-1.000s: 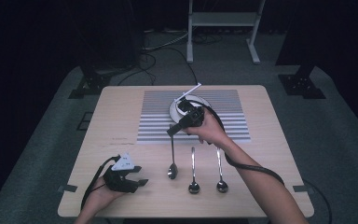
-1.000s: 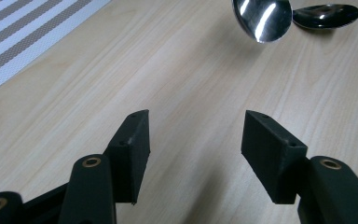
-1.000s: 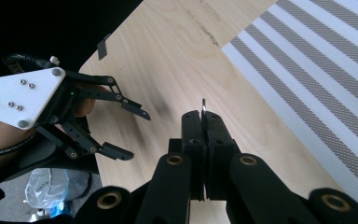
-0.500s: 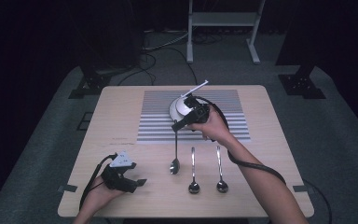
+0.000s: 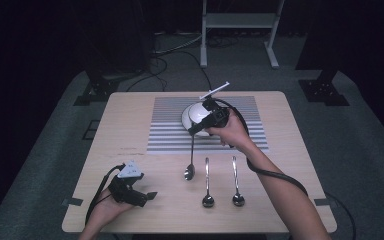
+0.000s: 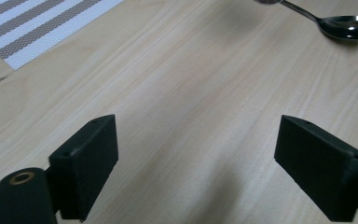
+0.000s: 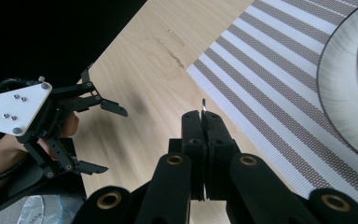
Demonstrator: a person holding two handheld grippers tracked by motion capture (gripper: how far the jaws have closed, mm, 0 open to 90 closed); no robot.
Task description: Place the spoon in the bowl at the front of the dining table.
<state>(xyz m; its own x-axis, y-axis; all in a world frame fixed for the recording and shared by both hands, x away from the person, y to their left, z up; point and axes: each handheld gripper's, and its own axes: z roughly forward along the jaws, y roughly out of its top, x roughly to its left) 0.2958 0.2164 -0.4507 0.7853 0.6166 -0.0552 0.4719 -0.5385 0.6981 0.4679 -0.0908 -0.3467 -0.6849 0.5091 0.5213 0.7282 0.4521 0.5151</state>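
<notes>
Altogether three spoons (image 5: 207, 181); one plate (image 5: 194, 117)

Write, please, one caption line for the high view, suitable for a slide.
The right gripper lifts a spoon by its handle beside the plate; the left gripper rests open on the table.

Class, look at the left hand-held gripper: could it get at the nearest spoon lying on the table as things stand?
Probably yes: the left hand-held gripper is open, and bare table lies between it and the nearest lying spoon.
</notes>
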